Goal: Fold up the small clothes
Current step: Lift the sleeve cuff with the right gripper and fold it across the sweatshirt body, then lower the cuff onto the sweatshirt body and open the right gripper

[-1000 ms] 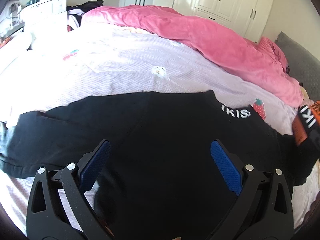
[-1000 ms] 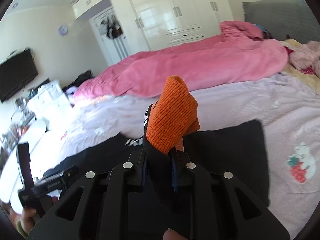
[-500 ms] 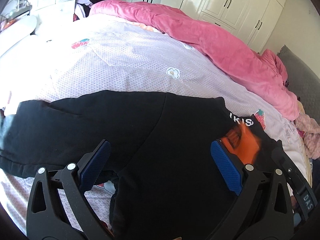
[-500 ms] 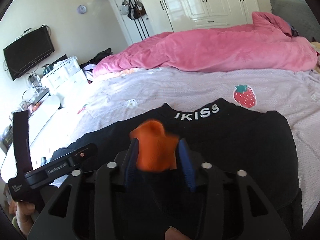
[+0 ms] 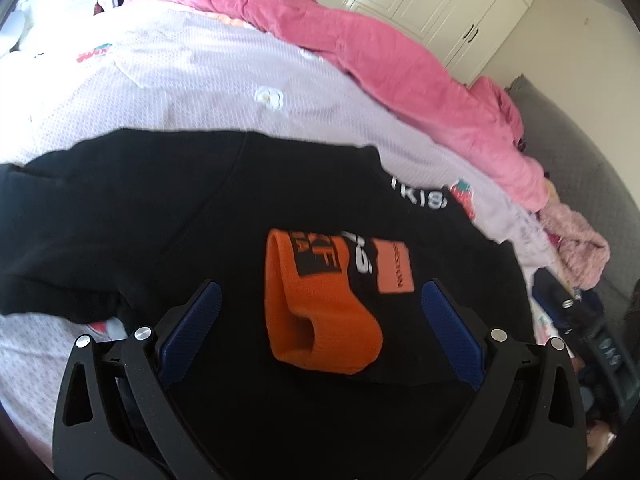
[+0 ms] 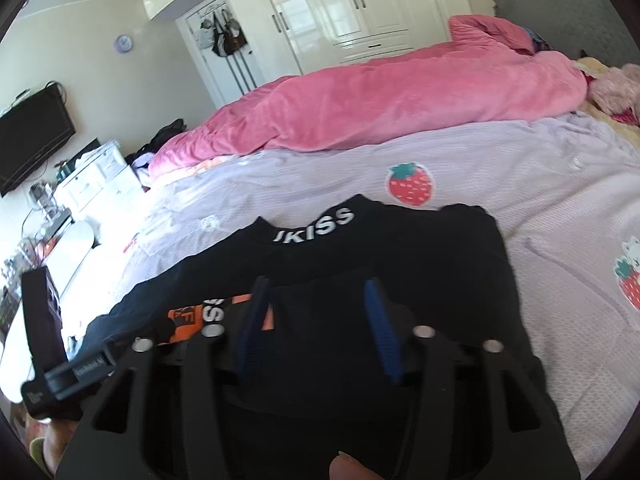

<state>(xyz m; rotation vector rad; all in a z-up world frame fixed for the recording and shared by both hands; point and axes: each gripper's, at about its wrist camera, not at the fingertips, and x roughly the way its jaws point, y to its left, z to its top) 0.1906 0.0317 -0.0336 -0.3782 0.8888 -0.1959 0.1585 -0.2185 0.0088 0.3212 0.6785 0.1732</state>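
Sleeve (image 5: pixel 320 300) lies folded across the black sweatshirt (image 6: pixel 400 248); my right jaws are opening off it, left jaws wide, empty.

- We see a bed under a pale lilac strawberry-print sheet (image 6: pixel 500 168), a rumpled pink plush duvet (image 6: pixel 380 108) along its far edge.
- Glossy white wardrobe doors (image 6: pixel 352 0) line the far wall.
- A black wall-mounted television (image 6: pixel 34 136) hangs left, above a white drawer unit (image 6: pixel 96 180).
- Daylight is bright.

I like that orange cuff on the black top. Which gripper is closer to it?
Left. The left gripper hangs right over the orange cuff, which lies between its open fingers, untouched. The right gripper, jaws opening with nothing between them, sits beside it; the cuff lies off to its left on the black top.
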